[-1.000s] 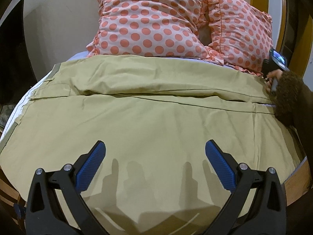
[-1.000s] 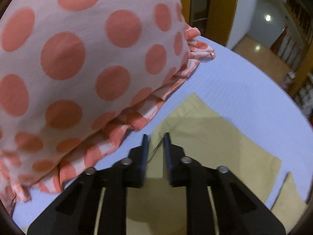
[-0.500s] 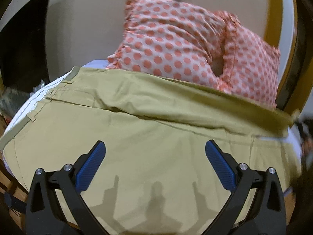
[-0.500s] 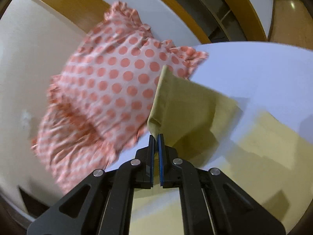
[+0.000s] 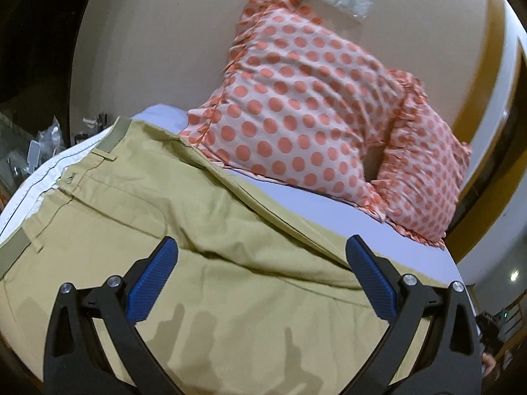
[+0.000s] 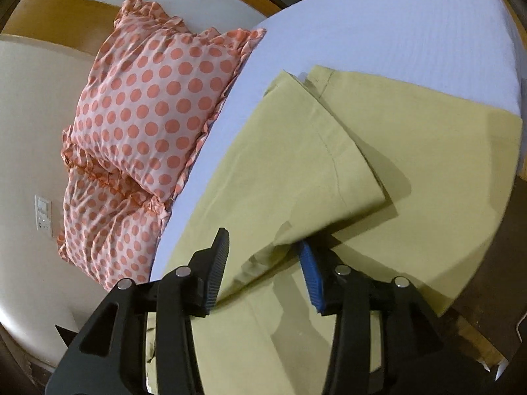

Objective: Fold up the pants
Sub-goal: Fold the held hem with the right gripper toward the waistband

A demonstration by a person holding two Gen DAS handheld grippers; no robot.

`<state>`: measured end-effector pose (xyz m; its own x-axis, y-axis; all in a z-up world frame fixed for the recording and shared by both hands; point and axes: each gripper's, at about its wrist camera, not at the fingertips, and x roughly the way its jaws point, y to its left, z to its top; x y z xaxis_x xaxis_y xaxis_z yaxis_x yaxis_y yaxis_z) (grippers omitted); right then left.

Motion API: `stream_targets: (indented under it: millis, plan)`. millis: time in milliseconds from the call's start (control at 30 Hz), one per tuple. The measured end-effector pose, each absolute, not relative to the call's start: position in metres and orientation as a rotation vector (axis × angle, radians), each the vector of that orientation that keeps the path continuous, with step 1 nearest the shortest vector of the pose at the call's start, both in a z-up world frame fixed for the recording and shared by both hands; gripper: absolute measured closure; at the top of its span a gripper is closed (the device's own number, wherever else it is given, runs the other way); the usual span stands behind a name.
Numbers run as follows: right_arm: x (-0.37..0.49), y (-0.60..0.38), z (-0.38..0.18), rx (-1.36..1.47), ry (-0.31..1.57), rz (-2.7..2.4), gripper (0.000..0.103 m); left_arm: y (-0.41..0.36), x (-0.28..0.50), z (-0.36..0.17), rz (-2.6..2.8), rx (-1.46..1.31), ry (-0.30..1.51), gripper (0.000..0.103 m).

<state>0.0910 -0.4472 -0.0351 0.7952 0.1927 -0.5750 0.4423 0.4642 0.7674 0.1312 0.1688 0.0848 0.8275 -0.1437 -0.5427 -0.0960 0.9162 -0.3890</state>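
Note:
Khaki pants (image 5: 204, 230) lie spread on a bed, the waistband (image 5: 108, 138) at the left in the left wrist view. My left gripper (image 5: 260, 276) is open and empty, just above the seat of the pants. In the right wrist view one pant leg (image 6: 306, 151) lies folded over the other leg (image 6: 444, 151). My right gripper (image 6: 263, 273) is open above that folded leg, with the cloth lying loose between its jaws.
Two pink polka-dot pillows (image 5: 306, 98) lean on the beige headboard; they also show in the right wrist view (image 6: 154, 105). The white sheet (image 6: 411, 33) extends beyond the pants. The bed edge (image 6: 477, 296) drops to a dark floor. Clutter (image 5: 36, 144) sits at the left.
My right gripper held the leg hem shut, carried it across over the other leg, then opened and let it go. My left gripper moved toward the waistband end, staying open.

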Motion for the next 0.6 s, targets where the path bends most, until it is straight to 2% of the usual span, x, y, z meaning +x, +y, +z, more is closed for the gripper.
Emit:
stream_targets:
  millis: [67, 100, 133, 167, 400, 500, 533, 600]
  plan:
    - [0.094, -0.450, -0.036, 1.102, 0.663, -0.184, 0.059, 0.176, 0.154, 0.082, -0.034, -0.456, 0.640, 0.002]
    - [0.097, -0.452, -0.037, 1.102, 0.664, -0.193, 0.062, 0.178, 0.163, 0.080, -0.029, -0.465, 0.654, 0.002]
    - [0.102, -0.453, -0.039, 1.102, 0.671, -0.198, 0.086, 0.182, 0.175, 0.078, -0.015, -0.474, 0.671, 0.002]
    - [0.105, -0.456, -0.043, 1.109, 0.667, -0.177, 0.100, 0.185, 0.186, 0.076, -0.002, -0.487, 0.686, 0.002]
    - [0.095, -0.466, -0.030, 1.135, 0.511, -0.086, 0.100, 0.203, 0.266, 0.047, 0.065, -0.583, 0.861, 0.003]
    - [0.095, -0.465, -0.021, 1.120, 0.479, -0.069, 0.100, 0.205, 0.296, 0.036, 0.101, -0.591, 0.910, 0.013]
    - [0.095, -0.465, -0.019, 1.112, 0.469, -0.065, 0.100, 0.207, 0.304, 0.033, 0.106, -0.604, 0.918, 0.019]
    - [0.096, -0.465, -0.018, 1.106, 0.464, -0.066, 0.100, 0.212, 0.323, 0.021, 0.109, -0.618, 0.950, 0.045]
